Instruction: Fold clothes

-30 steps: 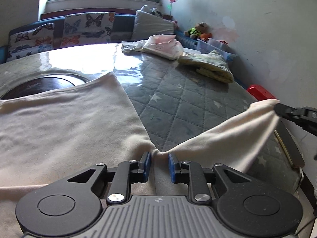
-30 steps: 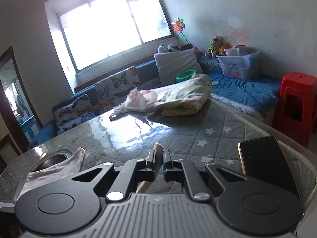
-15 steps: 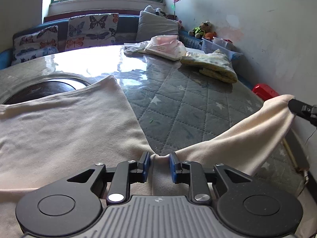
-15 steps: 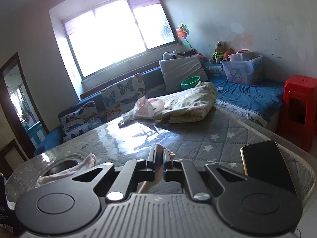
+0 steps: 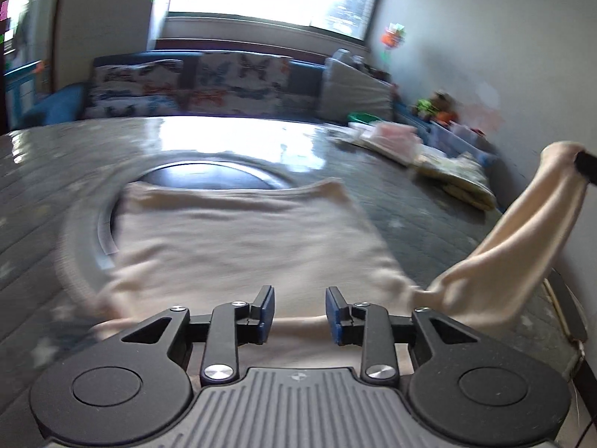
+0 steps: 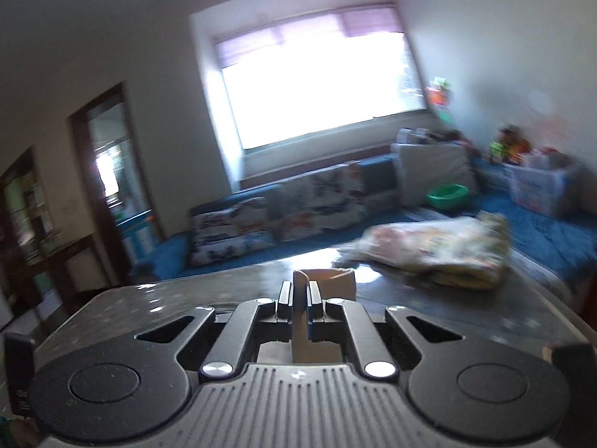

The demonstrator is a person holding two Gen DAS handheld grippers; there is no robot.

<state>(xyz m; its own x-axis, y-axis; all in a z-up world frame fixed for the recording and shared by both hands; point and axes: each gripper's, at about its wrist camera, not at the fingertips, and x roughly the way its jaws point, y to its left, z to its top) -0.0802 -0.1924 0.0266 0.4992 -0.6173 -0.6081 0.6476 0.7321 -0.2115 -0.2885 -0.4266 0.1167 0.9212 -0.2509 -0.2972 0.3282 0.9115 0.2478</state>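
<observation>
A cream garment [image 5: 238,239] lies flat on the grey quilted table [image 5: 421,224]. My left gripper [image 5: 299,311] is open just above its near edge, with nothing between the blue pads. One end of the garment [image 5: 522,246] rises up to the right, held by my right gripper, whose tip shows at the right edge of the left wrist view [image 5: 586,164]. In the right wrist view my right gripper [image 6: 299,293] is shut on a fold of the cream cloth [image 6: 324,280], raised above the table. Both views are motion-blurred.
A pile of folded clothes [image 5: 447,166] lies at the table's far right, also in the right wrist view [image 6: 436,250]. A dark round inset [image 5: 209,175] sits behind the garment. A sofa with butterfly cushions [image 5: 194,86] stands behind the table.
My left gripper has let go of the garment, opened, and swung left. My right gripper has lifted its end of the cloth higher and moved left.
</observation>
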